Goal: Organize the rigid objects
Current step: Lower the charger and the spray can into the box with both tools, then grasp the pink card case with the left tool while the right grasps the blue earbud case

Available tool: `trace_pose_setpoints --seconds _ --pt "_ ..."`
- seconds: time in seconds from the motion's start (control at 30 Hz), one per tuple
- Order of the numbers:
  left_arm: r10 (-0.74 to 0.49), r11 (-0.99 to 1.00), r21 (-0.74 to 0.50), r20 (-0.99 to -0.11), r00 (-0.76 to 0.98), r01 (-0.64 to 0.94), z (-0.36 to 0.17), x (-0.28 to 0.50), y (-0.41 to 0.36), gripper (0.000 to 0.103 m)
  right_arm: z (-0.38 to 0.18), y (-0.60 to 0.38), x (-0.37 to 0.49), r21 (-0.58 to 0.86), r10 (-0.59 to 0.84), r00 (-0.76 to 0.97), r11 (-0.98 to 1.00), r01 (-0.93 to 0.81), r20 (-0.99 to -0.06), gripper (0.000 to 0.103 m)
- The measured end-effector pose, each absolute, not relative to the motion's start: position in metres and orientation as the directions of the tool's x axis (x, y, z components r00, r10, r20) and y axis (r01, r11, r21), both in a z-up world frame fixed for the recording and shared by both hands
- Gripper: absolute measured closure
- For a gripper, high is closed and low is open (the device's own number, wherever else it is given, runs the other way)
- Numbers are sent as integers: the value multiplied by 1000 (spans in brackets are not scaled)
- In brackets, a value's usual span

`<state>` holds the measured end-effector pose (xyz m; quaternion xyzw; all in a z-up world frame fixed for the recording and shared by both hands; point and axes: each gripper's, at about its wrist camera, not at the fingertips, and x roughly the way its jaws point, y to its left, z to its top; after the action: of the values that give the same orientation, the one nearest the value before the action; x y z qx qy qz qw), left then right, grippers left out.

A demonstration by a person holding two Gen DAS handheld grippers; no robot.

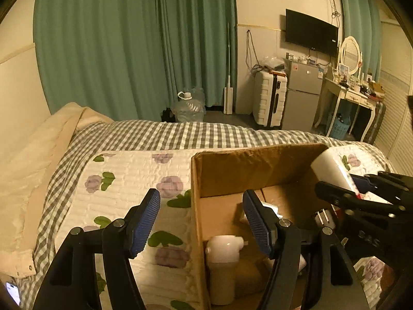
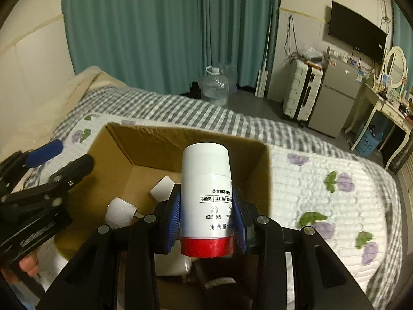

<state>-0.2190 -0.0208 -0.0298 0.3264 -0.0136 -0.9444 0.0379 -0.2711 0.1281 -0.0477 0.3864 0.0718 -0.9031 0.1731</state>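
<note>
White plastic with a red band at its base, the cylindrical bottle (image 2: 205, 199) printed with black characters sits clamped between the blue pads of the right gripper (image 2: 205, 222), held above the open brown cardboard box (image 2: 155, 144). Inside the box lie a white pump-top bottle (image 1: 223, 263), a white cap-like piece (image 2: 162, 188) and other items too shadowed to tell. The left gripper (image 1: 201, 222) hangs with its jaws spread wide and nothing between them, one finger over the quilt, the other over the box's interior.

The box rests on a white quilted bedspread (image 1: 134, 173) patterned with purple flowers and green leaves, laid over a grey-and-white checked blanket (image 1: 180, 131); a cream pillow (image 1: 28, 170) lies at the bed's left edge. Beyond the bed hang teal curtains (image 1: 116, 38), with a clear water jug (image 1: 187, 108) on the floor, a white suitcase (image 1: 268, 98), a silver fridge (image 1: 303, 95), a black wall television (image 1: 311, 33) and a white dressing table (image 1: 348, 95) with an oval mirror.
</note>
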Motion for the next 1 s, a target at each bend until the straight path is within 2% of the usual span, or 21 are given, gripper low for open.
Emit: trace_pose_setpoints --seconds 0.07,0.1,0.13,0.2,0.3,0.4,0.53,0.73,1.0 --pt "-76 -997 46 -619 -782 61 -32 -218 -23 34 -52 122 -273 -16 -251 -638 -924 382 -728 67" --pt "-76 -997 45 -621 -780 61 -32 -217 -23 34 -51 121 -271 -29 -242 -649 -925 378 -721 61" --pt "-74 -997 44 -622 -779 59 -32 -215 -23 34 -49 120 -269 -40 -232 -660 -929 369 -714 45" --pt "-71 -997 46 -622 -780 54 -30 -209 -24 34 -39 125 -262 -32 -233 -681 -935 353 -694 34" --pt "-66 -998 47 -613 -788 48 -21 -194 -26 34 -19 136 -242 -26 -228 -711 -945 327 -666 34" --pt "-63 -998 42 -607 -793 46 -12 -169 -30 34 1 148 -210 -45 -206 -735 -951 305 -647 25" --pt "-80 -996 72 -599 -797 46 -9 -135 -35 31 11 157 -165 -56 -195 -738 -952 301 -646 19" --pt "-81 -996 84 -627 -775 36 -34 -92 -33 30 -40 151 -119 -23 -201 -664 -950 313 -721 16" --pt "-75 -997 53 -697 -713 53 -85 -88 -39 30 -106 138 -139 -58 -141 -592 -951 304 -793 16"
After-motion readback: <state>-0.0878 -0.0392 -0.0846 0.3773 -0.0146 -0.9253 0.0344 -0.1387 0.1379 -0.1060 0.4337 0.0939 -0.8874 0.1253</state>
